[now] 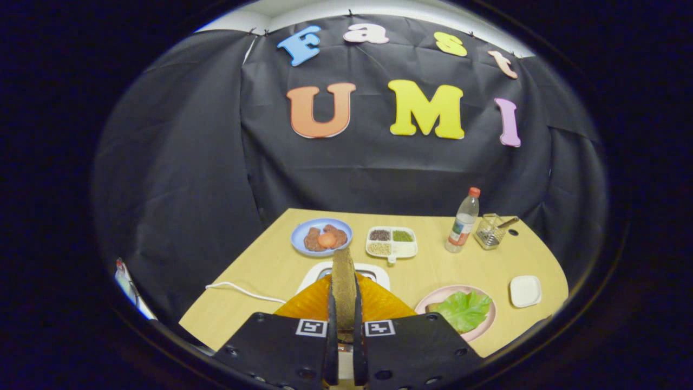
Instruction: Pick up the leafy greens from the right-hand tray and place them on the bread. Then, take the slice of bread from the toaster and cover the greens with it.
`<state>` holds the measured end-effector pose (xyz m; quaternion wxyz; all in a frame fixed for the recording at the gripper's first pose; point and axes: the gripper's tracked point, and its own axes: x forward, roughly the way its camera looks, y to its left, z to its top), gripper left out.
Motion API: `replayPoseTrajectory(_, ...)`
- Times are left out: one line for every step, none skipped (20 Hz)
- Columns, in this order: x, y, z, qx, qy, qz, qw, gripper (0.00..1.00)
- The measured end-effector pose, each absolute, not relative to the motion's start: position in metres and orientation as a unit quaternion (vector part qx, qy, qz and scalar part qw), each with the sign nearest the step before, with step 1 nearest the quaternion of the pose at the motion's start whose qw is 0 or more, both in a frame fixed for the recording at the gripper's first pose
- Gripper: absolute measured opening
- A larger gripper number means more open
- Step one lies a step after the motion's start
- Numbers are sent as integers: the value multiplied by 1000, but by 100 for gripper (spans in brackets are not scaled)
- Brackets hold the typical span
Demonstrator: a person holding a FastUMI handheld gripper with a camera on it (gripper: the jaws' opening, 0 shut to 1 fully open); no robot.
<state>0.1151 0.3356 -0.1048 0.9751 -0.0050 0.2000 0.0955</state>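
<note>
A brown slice of bread [344,284] is held upright, edge-on, pinched between both fingers of the gripper [344,325], directly above the white toaster [373,270] on the wooden table [260,271]. Just right of the fingers, near the table's front edge, leafy greens [464,310] are seen lying on bread on a pink plate [433,297]. Toward the far edge, a blue plate [299,234] and a bottle [463,222] are set.

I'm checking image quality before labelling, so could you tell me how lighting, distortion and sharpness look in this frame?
Gripper view: even, soft lighting with faint shadows; fisheye distortion curves the table edges; the tool, shut on the bread slice, looks slightly soft up close, while the lettuce and bottle stay fairly sharp.
</note>
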Motion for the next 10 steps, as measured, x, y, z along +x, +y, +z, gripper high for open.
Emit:
replayPoseTrajectory(111, 337, -94, -4, 190, 98, 977, 11)
replayPoseTrajectory(108, 338, -83, -1, 179, 103, 978, 11)
replayPoseTrajectory(104, 338, -72, 0, 171, 106, 980, 11)
replayPoseTrajectory(99, 334, -61, 0, 163, 103, 981, 11)
replayPoseTrajectory(95, 332, -49, 2, 152, 103, 983, 10)
replayPoseTrajectory(91, 329, -39, 4, 143, 102, 984, 10)
replayPoseTrajectory(88, 323, -31, 5, 134, 101, 986, 10)
replayPoseTrajectory(87, 318, -24, 6, 126, 99, 987, 10)
replayPoseTrajectory(84, 311, -18, 7, 118, 95, 988, 11)
replayPoseTrajectory(83, 304, -16, 9, 112, 91, 989, 10)
